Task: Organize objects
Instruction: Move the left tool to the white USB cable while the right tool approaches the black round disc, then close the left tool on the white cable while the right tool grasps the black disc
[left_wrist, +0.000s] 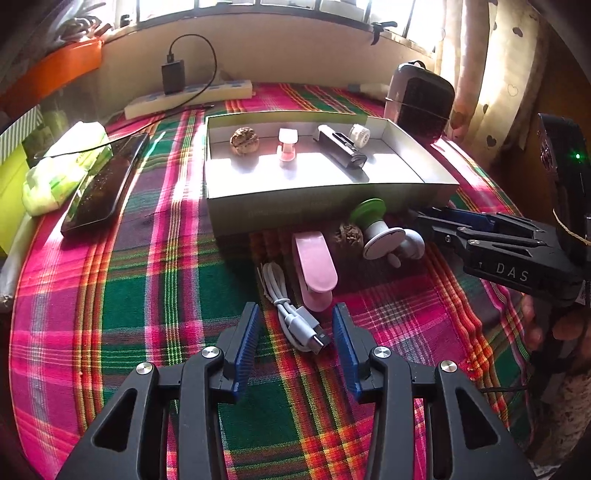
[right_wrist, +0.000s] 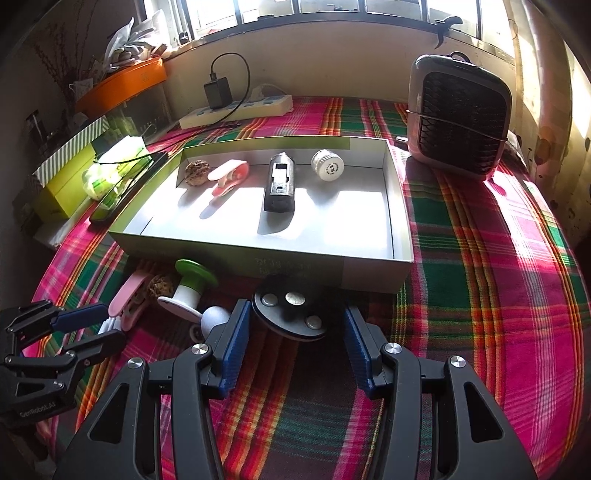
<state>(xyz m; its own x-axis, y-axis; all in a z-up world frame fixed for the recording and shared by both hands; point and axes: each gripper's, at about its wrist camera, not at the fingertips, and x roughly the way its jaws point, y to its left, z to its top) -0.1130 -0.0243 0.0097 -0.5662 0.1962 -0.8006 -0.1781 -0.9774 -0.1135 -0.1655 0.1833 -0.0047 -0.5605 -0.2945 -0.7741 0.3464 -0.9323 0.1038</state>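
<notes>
We hold both tongs low over the table (left_wrist: 110, 295), which is covered in a pink, green and orange plaid cloth. Our left tongs (left_wrist: 295, 332) stand open, their blue pads apart on either side of a coiled white USB cable (left_wrist: 291, 314) that lies on the cloth between them, touching neither pad. Just beyond the cable lies a pink clip (left_wrist: 314, 269), and beside it a brown walnut (left_wrist: 349, 234), a green-and-white spool (left_wrist: 373, 225) and a small white round-headed piece (left_wrist: 412, 242), all clustered against the near wall of the shallow cardboard box (left_wrist: 295, 210).

Our right tongs (right_wrist: 293, 332) are open too, with a dark round disc (right_wrist: 291, 314) carrying three silver buttons lying between the pads, close to the box's near wall; we cannot tell whether either pad touches it.

Inside the box, along its far side, sit another walnut (right_wrist: 196, 171), a second pink clip (right_wrist: 229, 177), a black oblong device (right_wrist: 279, 182) and a white round cap (right_wrist: 327, 165), spaced apart in a row.

Behind the box stand a small dark-grilled heater (right_wrist: 458, 114) and a white power strip (right_wrist: 236, 109) with a black charger (right_wrist: 218, 92) plugged in. A dark phone (left_wrist: 103, 184) lies to the left.
</notes>
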